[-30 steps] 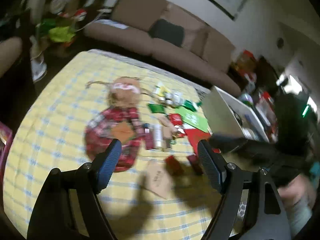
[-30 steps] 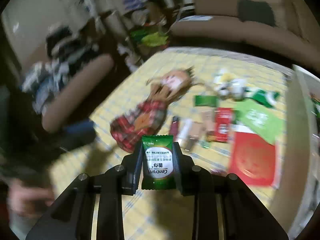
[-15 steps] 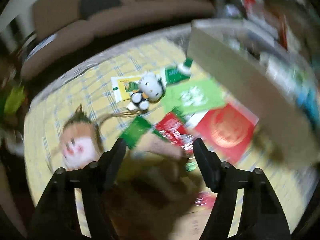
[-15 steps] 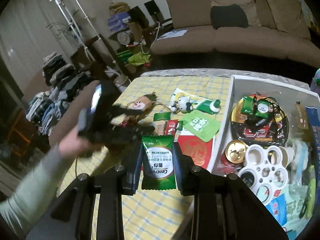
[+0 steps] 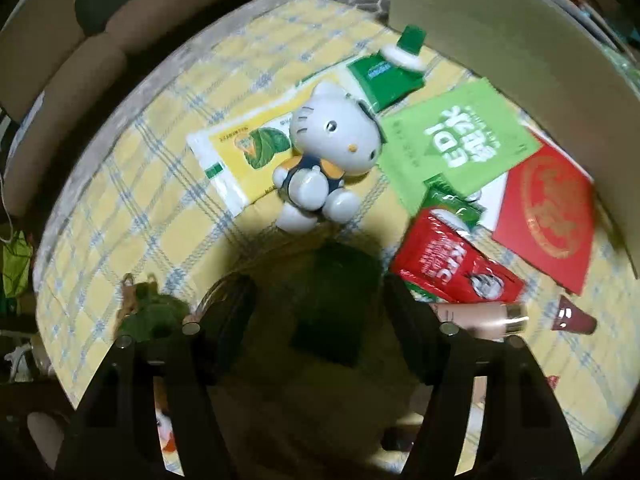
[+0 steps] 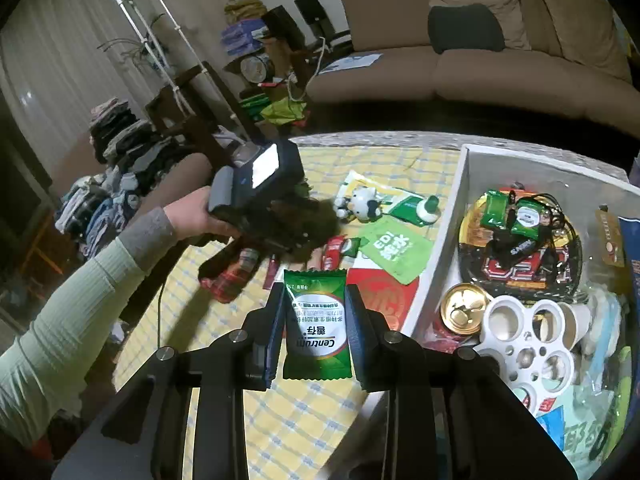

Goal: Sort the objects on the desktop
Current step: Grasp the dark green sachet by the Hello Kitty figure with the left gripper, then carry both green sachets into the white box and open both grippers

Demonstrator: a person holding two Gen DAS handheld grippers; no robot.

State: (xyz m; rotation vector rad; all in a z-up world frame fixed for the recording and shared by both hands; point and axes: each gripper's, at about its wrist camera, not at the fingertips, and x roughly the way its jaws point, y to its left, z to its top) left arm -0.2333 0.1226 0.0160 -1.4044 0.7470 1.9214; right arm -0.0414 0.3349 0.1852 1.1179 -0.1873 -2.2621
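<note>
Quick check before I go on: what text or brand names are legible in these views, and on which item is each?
"Centrum": green sachet clamped in the right gripper; its smaller print is unreadable.
"EDI": light green packet, plus characters I cannot make out.
"KFC": red sachet.
Yellow packet, red envelope: print too blurred.

I see a yellow, blue-checked cloth, a white cat figurine, a red KFC packet, and a green Centrum sachet lower centre.

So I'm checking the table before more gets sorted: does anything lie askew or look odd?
Mostly clutter. The cat figurine lies tipped on its back, half on a yellow packet, and the green sachet overlaps the red envelope.
</note>
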